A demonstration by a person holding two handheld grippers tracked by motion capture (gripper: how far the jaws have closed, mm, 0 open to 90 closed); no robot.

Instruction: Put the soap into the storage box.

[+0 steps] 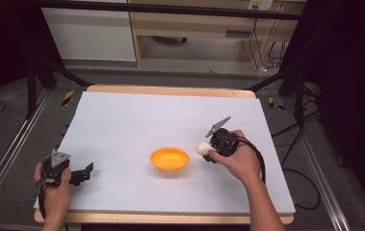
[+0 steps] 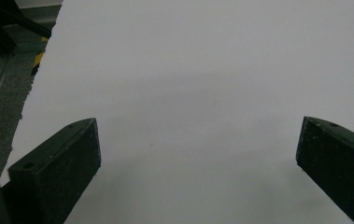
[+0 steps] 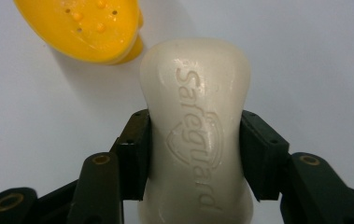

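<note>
White soap (image 3: 195, 135) sits clamped between the jaws of the right gripper (image 1: 208, 150), its front end jutting well past the jaw tips, and the orange dish (image 3: 83, 28) lies just ahead and to one side. The bar looks smooth and waisted — a loose squeeze could let it slide out short of the dish, or land on the rim and tip it. The left gripper (image 2: 198, 158) hangs wide open over bare table (image 2: 202, 70), holding nothing. The soap's rear end is cut off at the bottom edge of the right gripper view.
</note>
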